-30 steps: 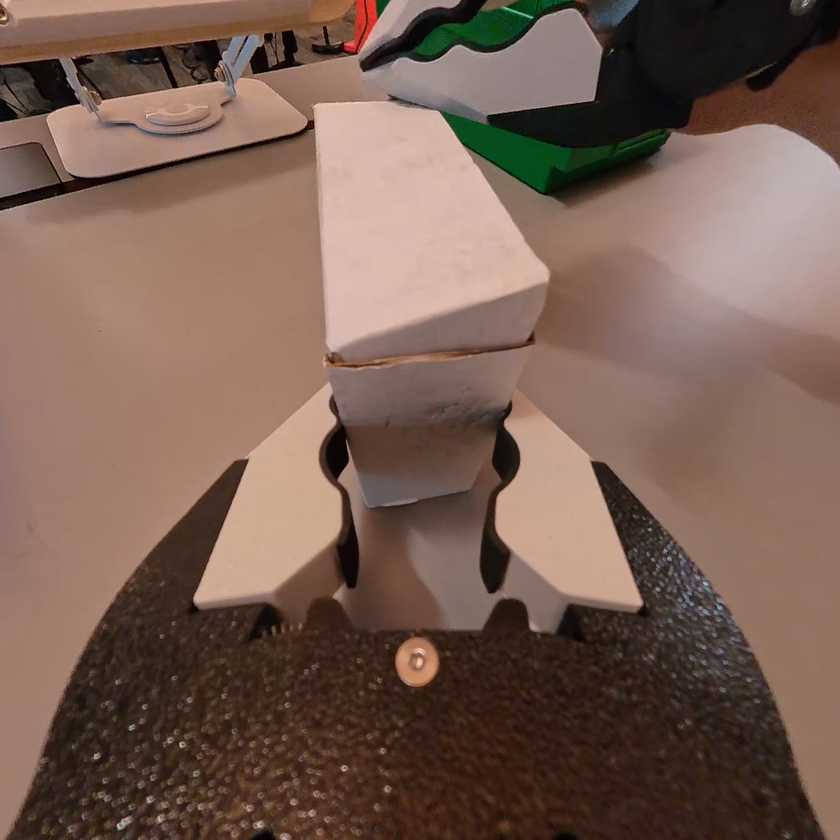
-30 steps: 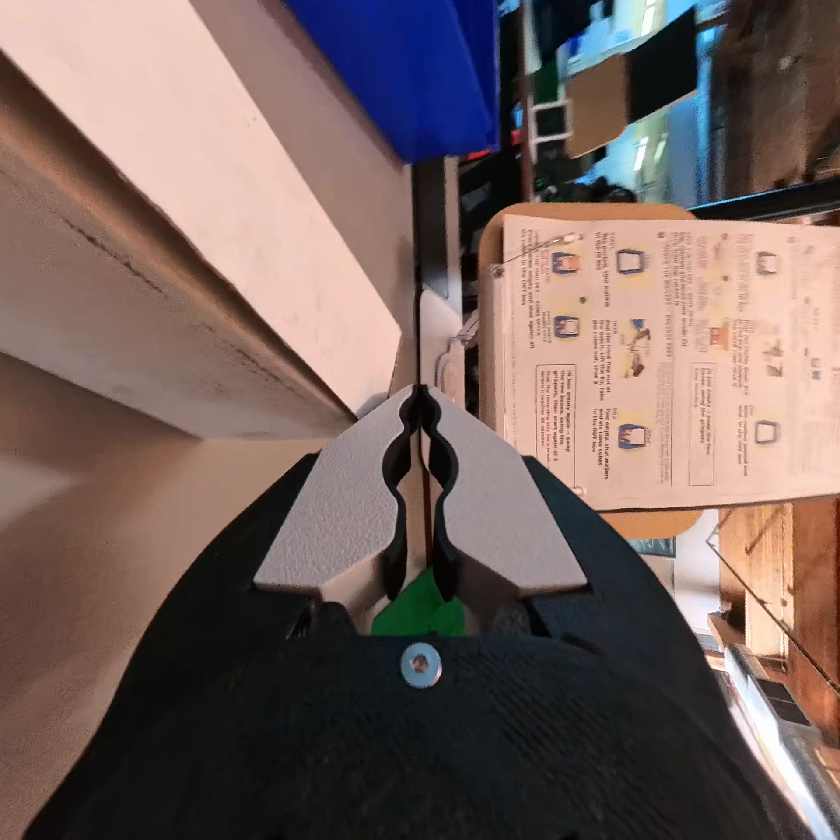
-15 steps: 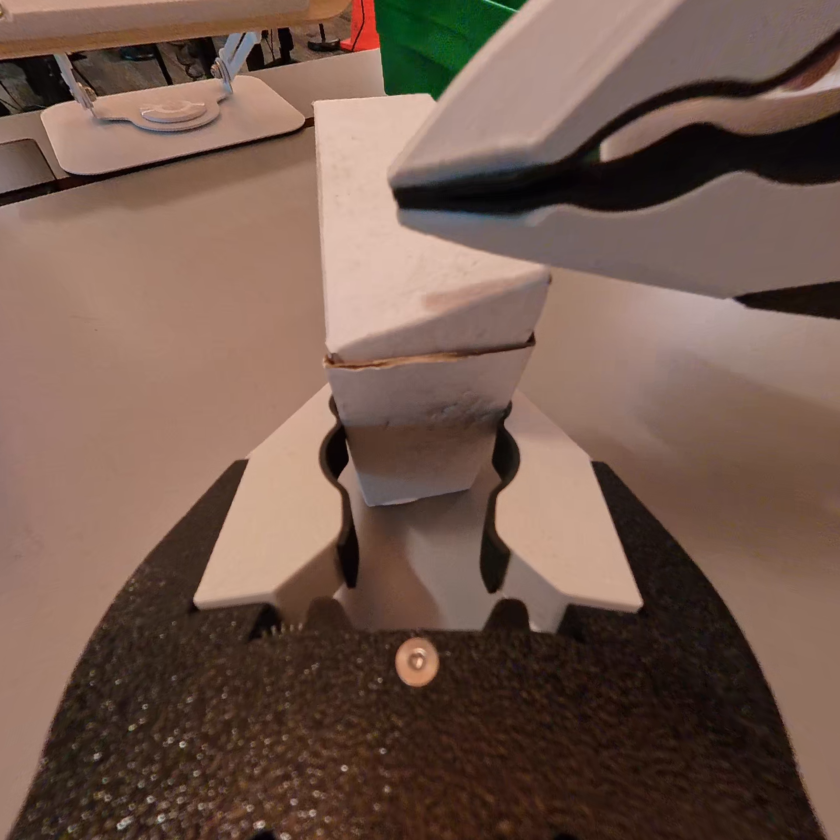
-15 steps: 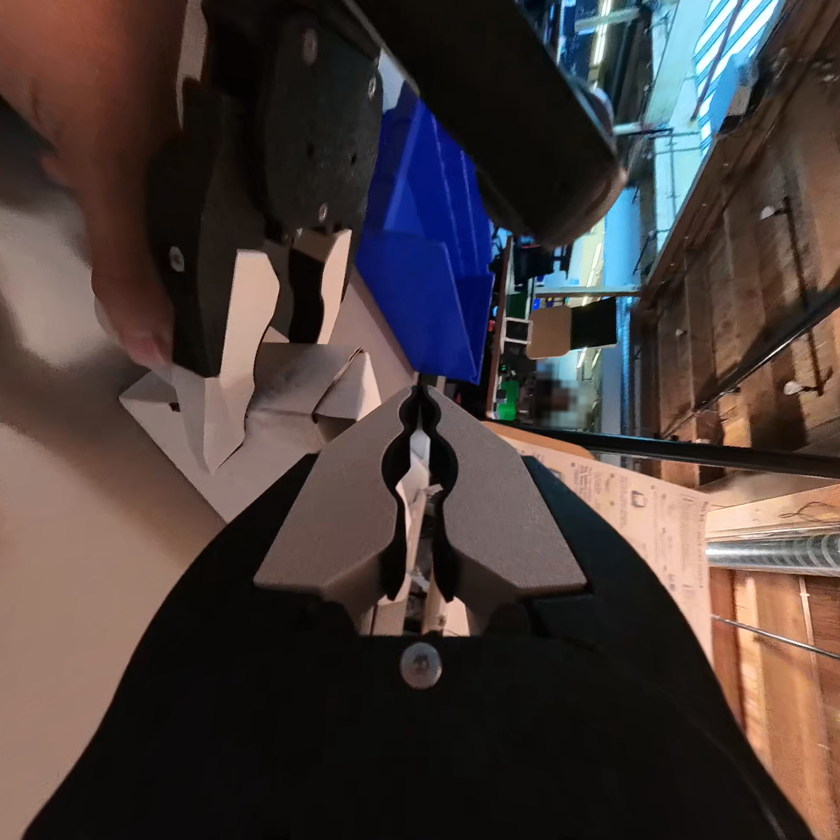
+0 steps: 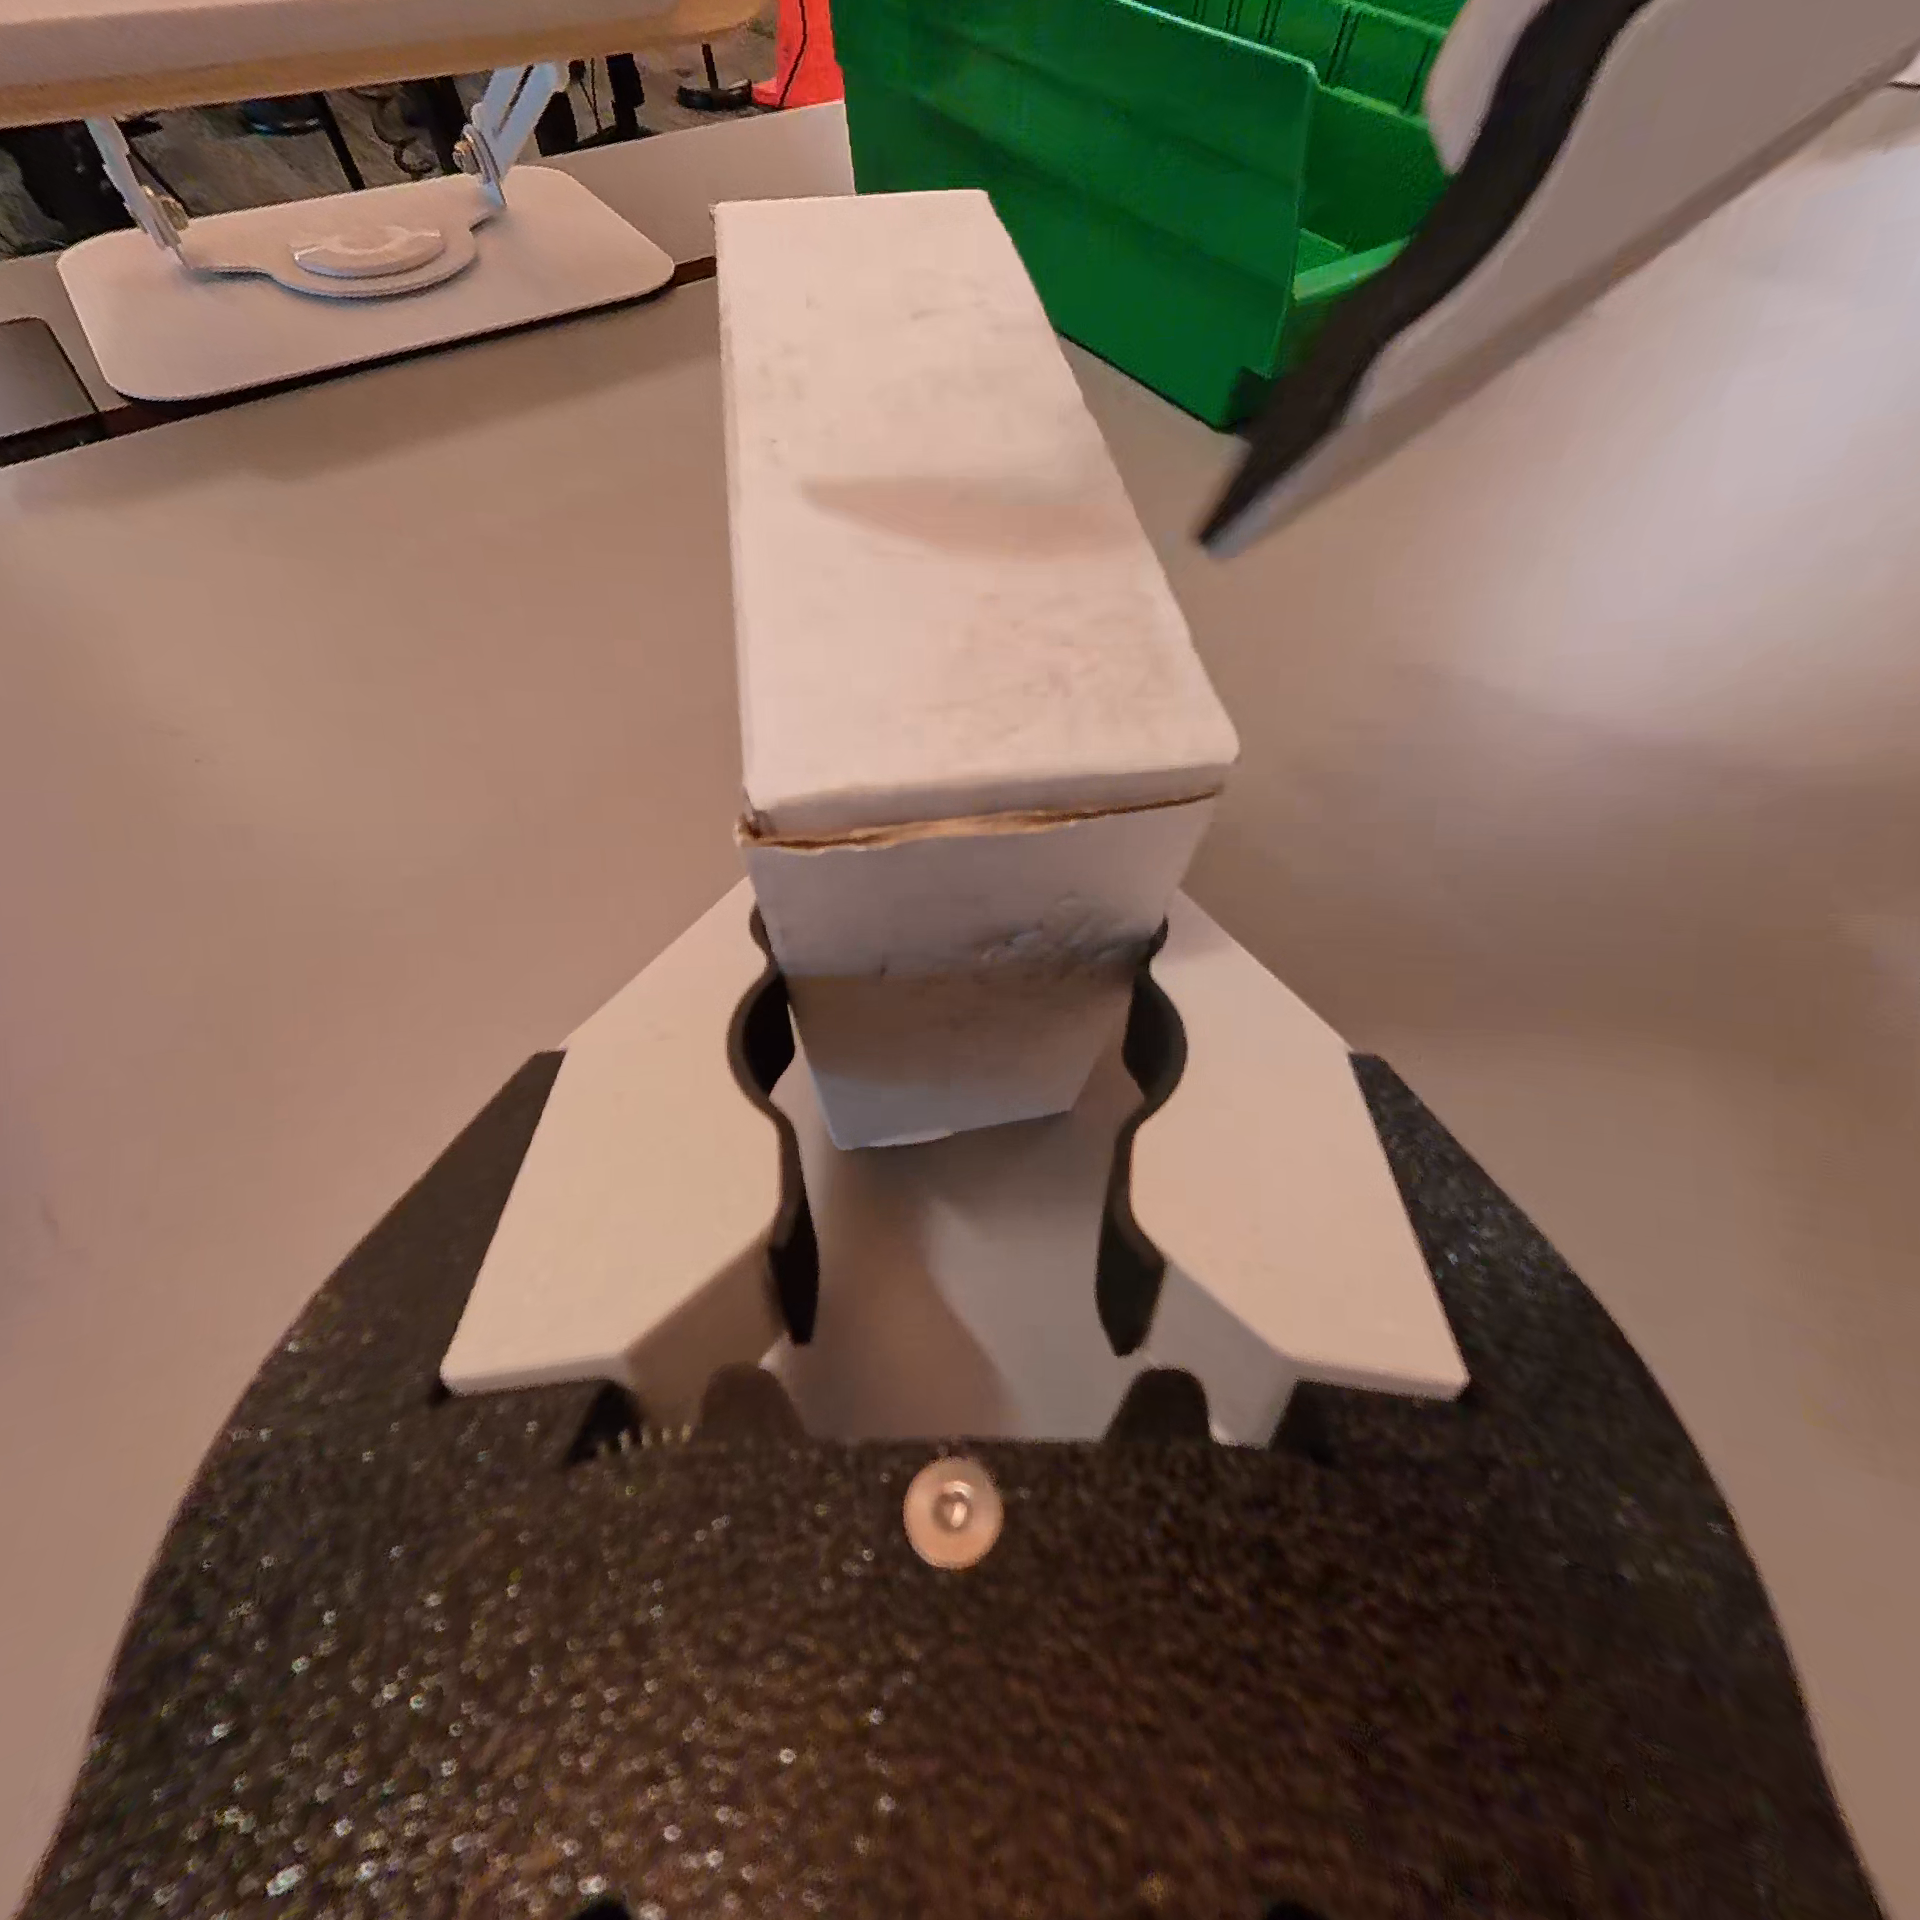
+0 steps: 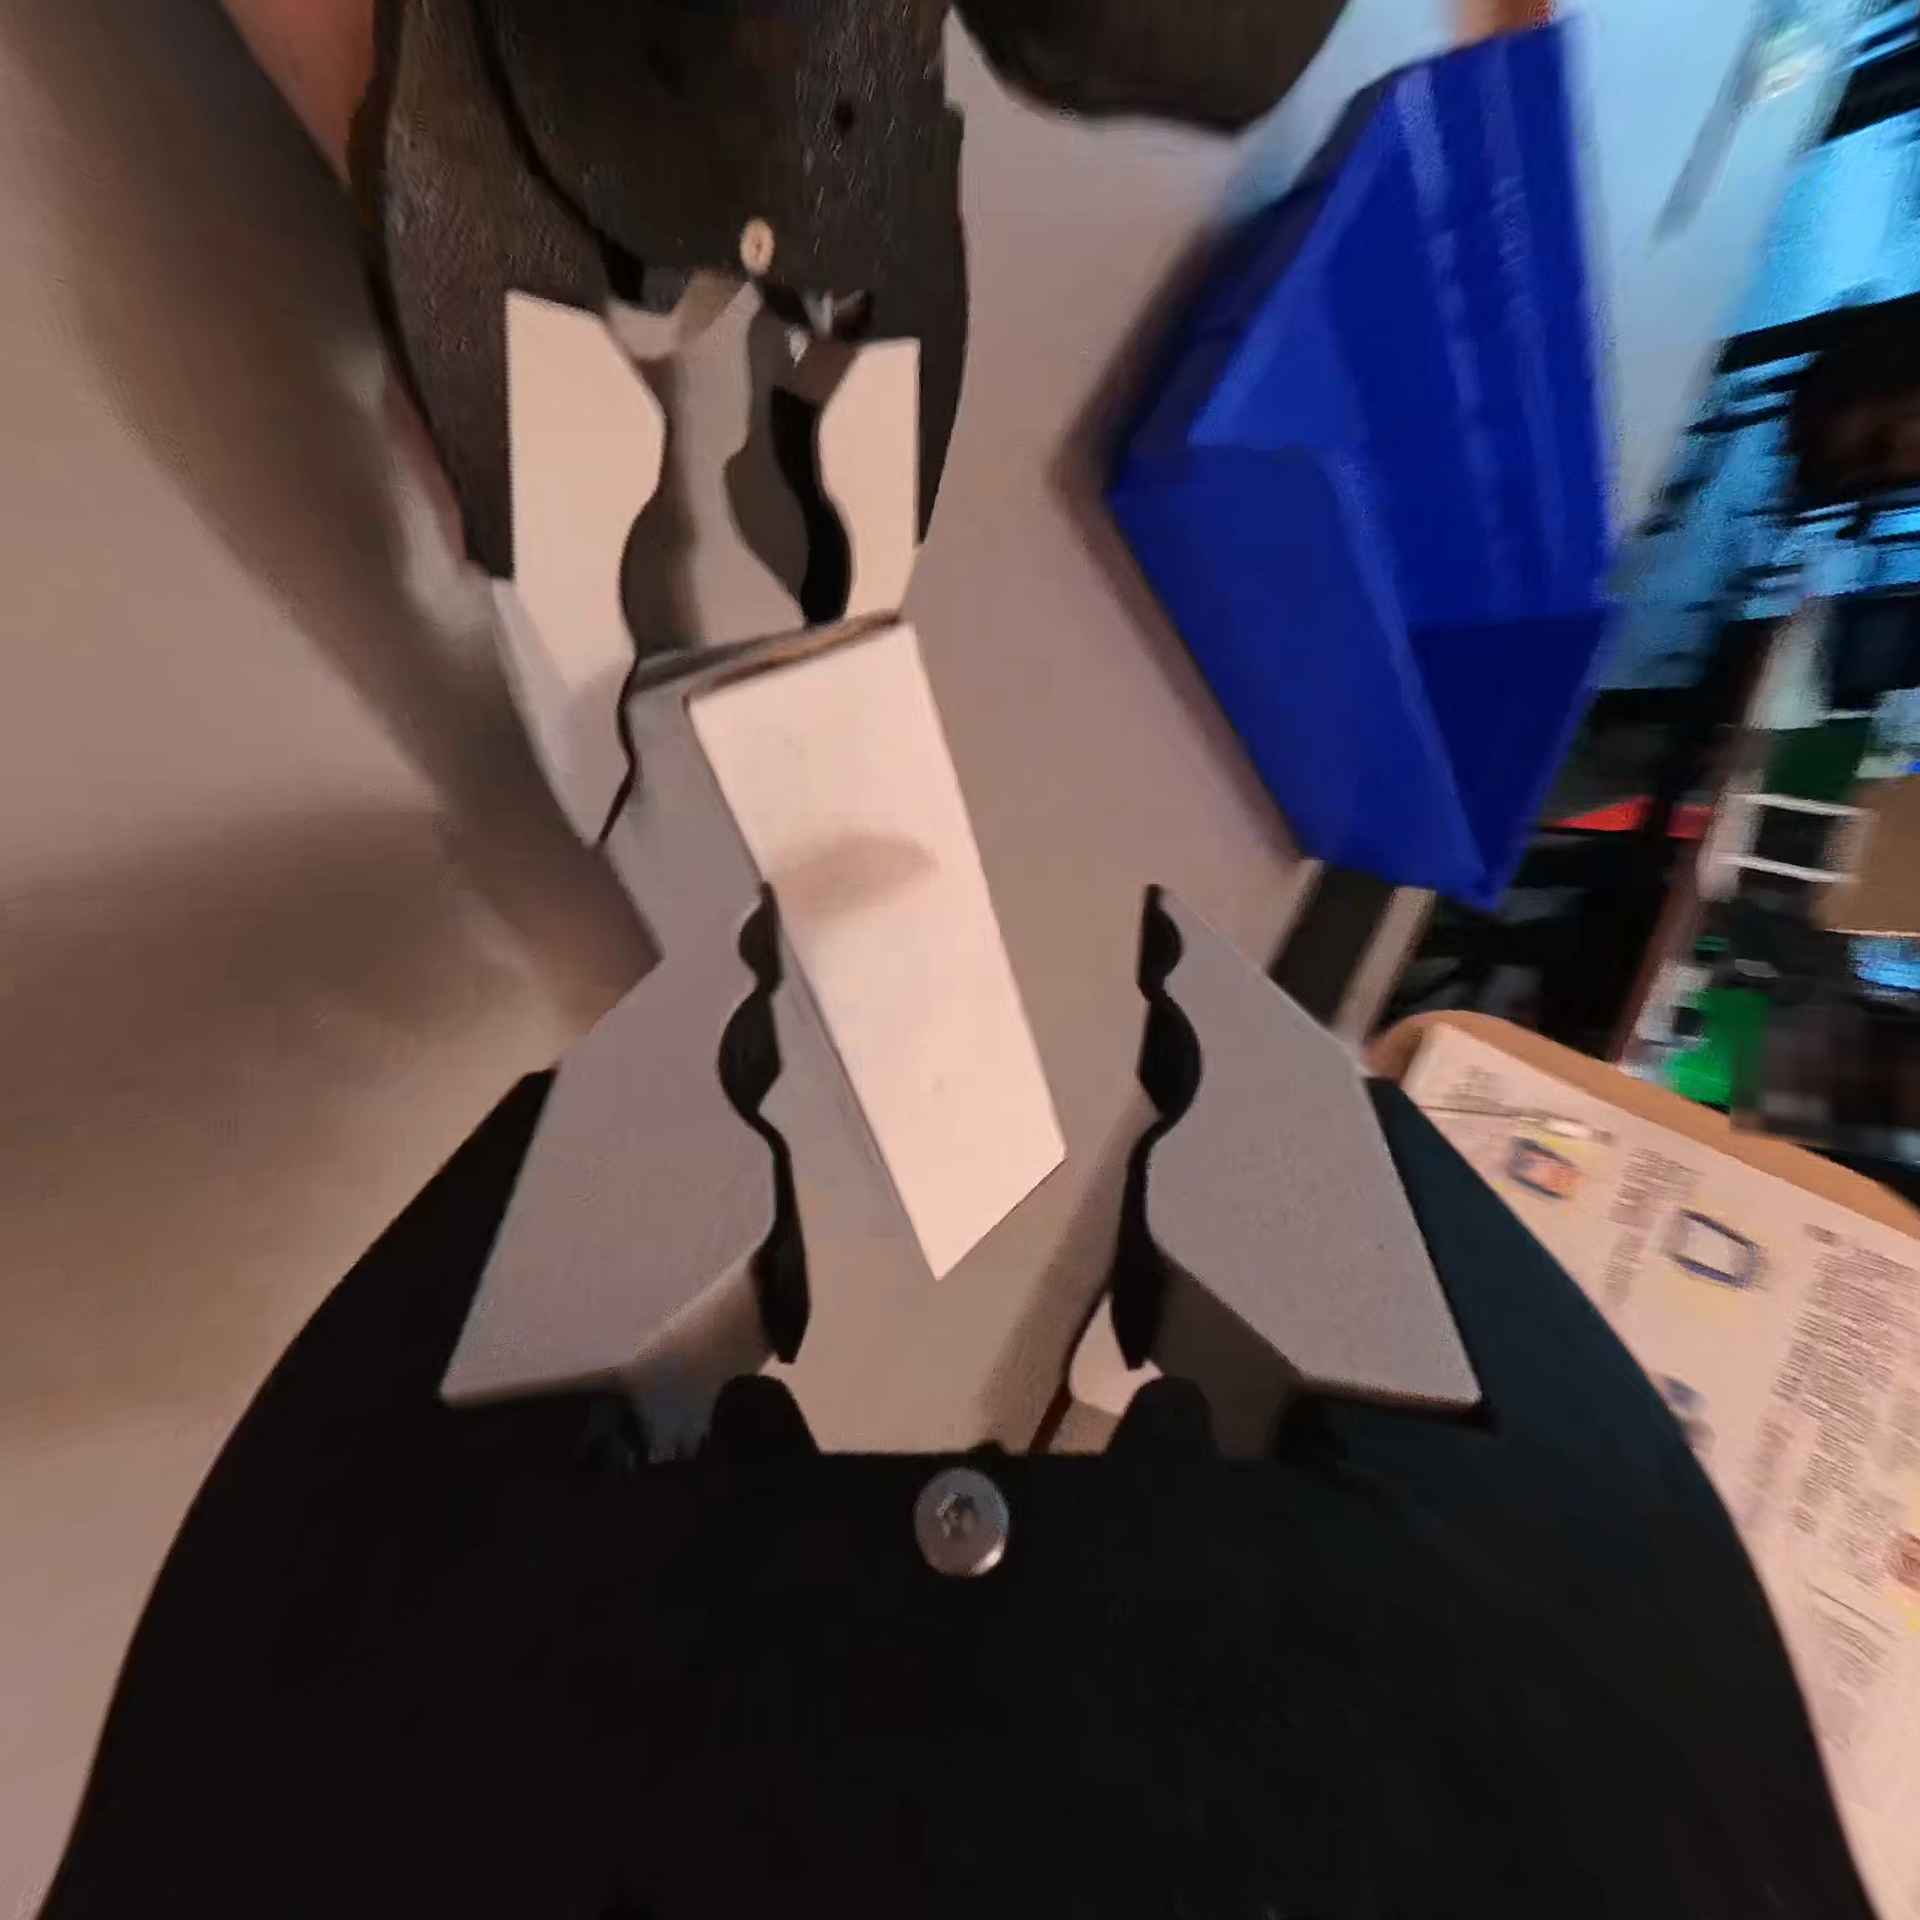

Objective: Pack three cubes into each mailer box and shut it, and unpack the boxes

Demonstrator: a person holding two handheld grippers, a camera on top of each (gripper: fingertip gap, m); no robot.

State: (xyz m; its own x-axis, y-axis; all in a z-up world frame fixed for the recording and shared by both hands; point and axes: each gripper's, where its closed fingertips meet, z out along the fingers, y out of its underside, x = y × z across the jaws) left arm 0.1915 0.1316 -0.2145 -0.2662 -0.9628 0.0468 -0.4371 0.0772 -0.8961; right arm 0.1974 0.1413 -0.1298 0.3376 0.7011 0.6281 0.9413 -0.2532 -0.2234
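Observation:
A white mailer box [image 5: 956,582] with its lid down is held level above the table, one end clamped in my left gripper [image 5: 961,935], which is shut on it. The lid has a shallow dent. In the right wrist view, the box [image 6: 883,935] runs from the left gripper [image 6: 717,582] at the top toward my right gripper [image 6: 956,914]. The right gripper is open, its jaws wide on either side of the box's free end, and one finger [image 5: 1351,343] shows at the upper right of the left wrist view. No cubes are in view.
A green bin [image 5: 1091,208] stands behind the box on the beige table [image 5: 312,831]. A blue bin [image 6: 1403,520] is beyond the box in the right wrist view. A stand base [image 5: 353,260] and its instruction sheet [image 6: 1714,1299] are at the table's far side.
The right gripper, shut before, swung over the box lid, then opened and now faces the box's free end. The lid's raised near edge now lies flat. The left gripper kept its hold.

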